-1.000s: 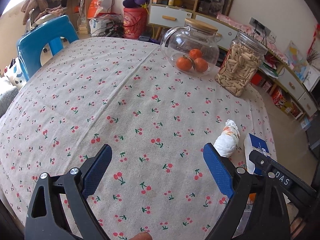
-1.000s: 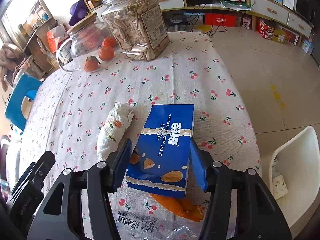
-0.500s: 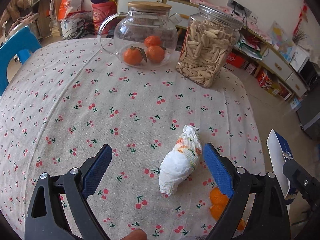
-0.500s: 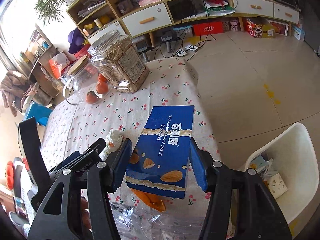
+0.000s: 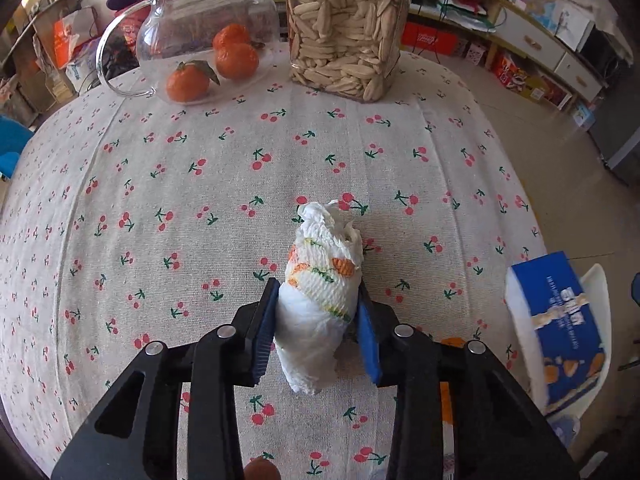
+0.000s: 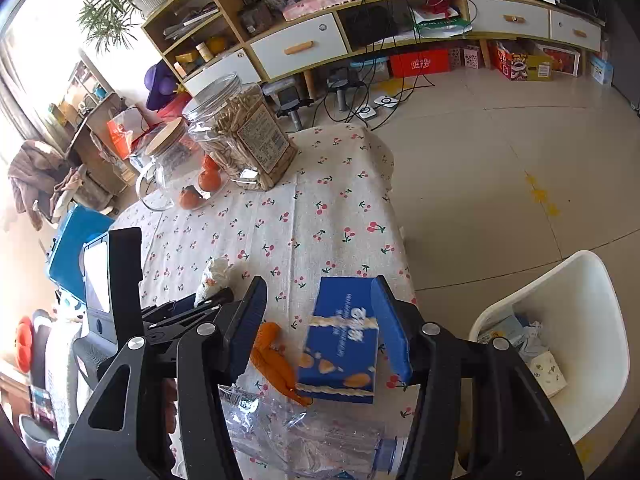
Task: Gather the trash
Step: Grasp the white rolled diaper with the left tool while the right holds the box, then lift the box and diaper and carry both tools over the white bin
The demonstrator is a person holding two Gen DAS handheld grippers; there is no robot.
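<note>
A crumpled white paper towel (image 5: 324, 264) with an orange print lies on the cherry-print tablecloth (image 5: 180, 184). My left gripper (image 5: 318, 292) is closing on it, both blue pads pressed against its sides. The towel (image 6: 214, 276) and the left gripper (image 6: 218, 298) also show in the right wrist view. My right gripper (image 6: 319, 284) hangs over the table's edge, its jaws closing slightly. A blue biscuit box (image 6: 340, 352) sits tilted and blurred between them. It touches the right pad, with a gap to the left pad. The box (image 5: 560, 320) hangs beside the white bin (image 6: 580, 280).
Orange peel (image 6: 276, 356) and a crushed clear plastic bottle (image 6: 300, 436) lie near the table's edge under the right gripper. A glass teapot with mandarins (image 5: 200, 28) and a seed jar (image 5: 344, 24) stand at the far side. The bin holds paper scraps. A blue chair (image 6: 72, 248) stands left.
My left gripper has moved right over the paper towel and closed from wide open onto it. The right gripper has lifted the blue box off the table; the box now tilts loose between the pads.
</note>
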